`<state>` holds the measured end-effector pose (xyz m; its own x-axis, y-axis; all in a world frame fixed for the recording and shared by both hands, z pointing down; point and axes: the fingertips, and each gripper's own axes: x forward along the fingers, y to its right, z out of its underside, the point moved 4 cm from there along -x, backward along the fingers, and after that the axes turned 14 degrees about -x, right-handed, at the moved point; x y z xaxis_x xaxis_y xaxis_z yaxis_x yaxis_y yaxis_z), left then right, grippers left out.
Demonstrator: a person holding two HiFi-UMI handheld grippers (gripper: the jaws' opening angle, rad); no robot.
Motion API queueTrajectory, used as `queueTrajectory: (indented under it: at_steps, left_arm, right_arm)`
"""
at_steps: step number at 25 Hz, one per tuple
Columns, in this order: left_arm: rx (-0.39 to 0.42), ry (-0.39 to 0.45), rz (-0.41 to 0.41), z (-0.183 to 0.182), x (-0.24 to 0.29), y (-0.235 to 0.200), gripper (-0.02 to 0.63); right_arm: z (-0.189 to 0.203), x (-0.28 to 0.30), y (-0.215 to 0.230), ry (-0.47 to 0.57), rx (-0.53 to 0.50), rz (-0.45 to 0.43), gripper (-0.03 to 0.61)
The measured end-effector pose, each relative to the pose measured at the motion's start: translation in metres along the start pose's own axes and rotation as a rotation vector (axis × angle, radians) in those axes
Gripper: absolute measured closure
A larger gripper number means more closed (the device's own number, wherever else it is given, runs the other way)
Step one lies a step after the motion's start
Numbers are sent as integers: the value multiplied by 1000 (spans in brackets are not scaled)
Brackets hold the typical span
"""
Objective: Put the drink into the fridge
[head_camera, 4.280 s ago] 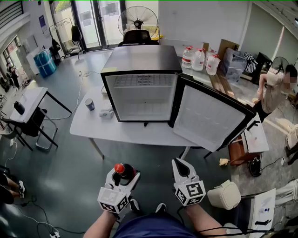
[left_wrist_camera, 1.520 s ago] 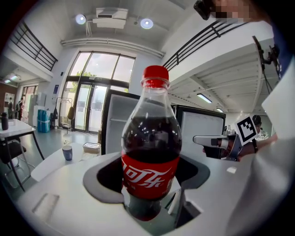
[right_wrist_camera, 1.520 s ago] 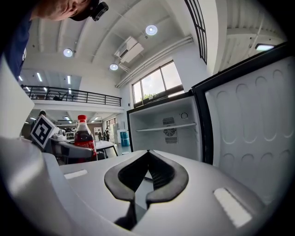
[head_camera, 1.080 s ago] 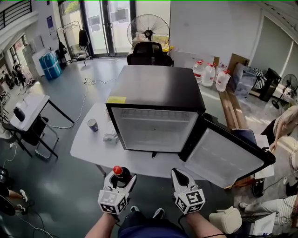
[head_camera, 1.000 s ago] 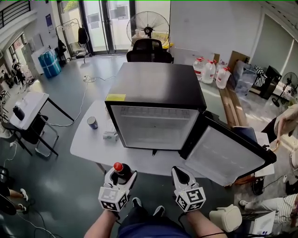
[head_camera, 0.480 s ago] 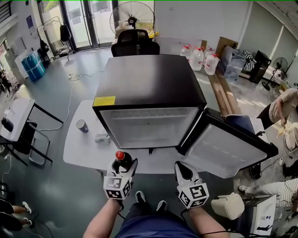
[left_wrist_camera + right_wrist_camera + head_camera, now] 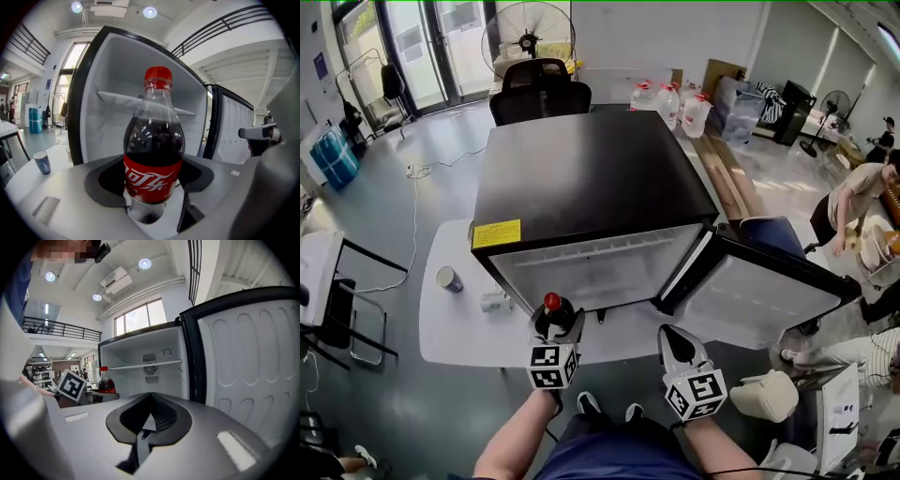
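fridge [image 7: 591, 178] top: black, smooth, semi-gloss, catches the light. liner and inside of its door [image 7: 759, 300]: white moulded plastic, matt. bottle [image 7: 153, 154] in my left hand-held gripper [image 7: 150, 187]: clear glossy plastic, shiny red label, red plastic cap. gripper shells: grey matt plastic. my right hand-held gripper [image 7: 149, 420]: dark, finely ribbed pads [image 7: 162, 416]. table [image 7: 455, 328]: white, smooth. floor [image 7: 394, 412]: grey, polished, reflective.

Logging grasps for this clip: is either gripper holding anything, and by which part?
The left gripper holds the cola bottle by its lower body, around the red label. The right gripper is shut and empty.
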<state>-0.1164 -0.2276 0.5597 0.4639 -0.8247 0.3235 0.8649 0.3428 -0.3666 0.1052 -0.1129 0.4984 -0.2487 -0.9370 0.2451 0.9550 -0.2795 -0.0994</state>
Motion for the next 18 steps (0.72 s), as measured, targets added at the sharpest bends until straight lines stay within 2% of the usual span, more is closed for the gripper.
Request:
queueTrajectory:
  at_steps: [7, 18]
  left_arm:
    - [-14, 8, -73, -7, 47, -16, 293]
    - [-5, 6, -183, -19, 104, -43, 293]
  right_arm:
    - [5, -1, -2, -38, 2, 48, 572]
    - [9, -4, 42, -53, 9, 83, 572]
